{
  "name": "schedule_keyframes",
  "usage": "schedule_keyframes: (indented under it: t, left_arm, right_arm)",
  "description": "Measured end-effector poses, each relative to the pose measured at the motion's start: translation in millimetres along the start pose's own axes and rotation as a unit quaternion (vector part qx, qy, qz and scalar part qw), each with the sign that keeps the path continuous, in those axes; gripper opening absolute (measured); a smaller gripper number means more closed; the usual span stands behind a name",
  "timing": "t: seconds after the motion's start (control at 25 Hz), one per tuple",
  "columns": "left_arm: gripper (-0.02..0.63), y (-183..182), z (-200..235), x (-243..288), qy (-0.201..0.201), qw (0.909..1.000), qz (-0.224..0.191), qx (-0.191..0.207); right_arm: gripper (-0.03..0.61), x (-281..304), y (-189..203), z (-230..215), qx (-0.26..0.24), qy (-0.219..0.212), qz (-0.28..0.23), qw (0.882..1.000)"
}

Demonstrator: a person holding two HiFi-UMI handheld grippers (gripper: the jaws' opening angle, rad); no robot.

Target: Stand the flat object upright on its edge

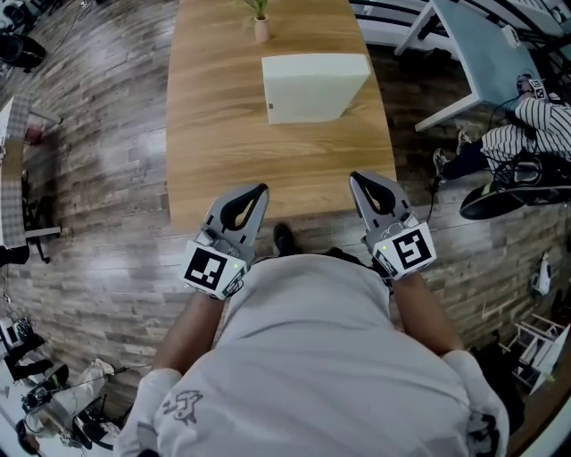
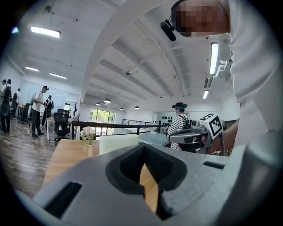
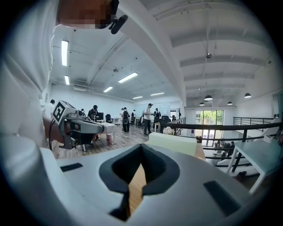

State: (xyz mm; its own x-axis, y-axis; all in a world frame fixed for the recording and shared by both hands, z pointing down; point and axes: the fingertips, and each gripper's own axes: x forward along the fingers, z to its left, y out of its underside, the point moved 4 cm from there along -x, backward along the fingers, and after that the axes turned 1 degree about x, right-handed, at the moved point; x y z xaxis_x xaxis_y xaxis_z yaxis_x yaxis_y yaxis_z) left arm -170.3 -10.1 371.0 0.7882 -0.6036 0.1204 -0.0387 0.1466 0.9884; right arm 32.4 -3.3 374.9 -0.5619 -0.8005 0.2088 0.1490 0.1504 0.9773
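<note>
A pale cream slab [image 1: 312, 87] stands on the wooden table [image 1: 214, 134], toward its far half, with one broad face toward me. It also shows in the left gripper view as a slab [image 2: 118, 143] and in the right gripper view as a slab [image 3: 172, 143]. My left gripper [image 1: 260, 189] hovers at the table's near edge, shut and empty. My right gripper [image 1: 355, 178] hangs level with it on the right, also shut with nothing between its jaws. Both are well short of the slab.
A small vase with a plant [image 1: 260, 27] stands at the table's far end, behind the slab. A light blue table [image 1: 486, 54] and a seated person in a striped top [image 1: 540, 125] are at the right. Gear lies on the floor at the left [image 1: 27, 375].
</note>
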Motion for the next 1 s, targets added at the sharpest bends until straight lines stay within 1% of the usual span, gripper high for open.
schedule_keyframes:
  t: [0.2,0.48,0.64,0.88,1.0]
  left_arm:
    - [0.006,-1,-24,8,-0.003,1.0000,0.003,0.006]
    - [0.006,3,-76,10,-0.019,0.9997,0.007,-0.010]
    - [0.006,5,-113,12,-0.035,0.9992,0.003,-0.018]
    - [0.006,10,-172,21,-0.045,0.9989,-0.001,-0.012]
    - [0.006,9,-198,25,-0.056,0.9984,-0.009,-0.007]
  right_arm:
    - [0.005,-16,6,-3,0.008,-0.017,-0.005,1.000]
    - [0.005,-61,11,-11,0.009,-0.041,-0.012,0.999]
    - [0.005,-97,15,-17,0.006,-0.054,-0.022,0.998]
    - [0.005,-155,30,-25,0.001,-0.067,-0.023,0.998]
    - [0.005,-188,36,-34,-0.002,-0.064,-0.026,0.998]
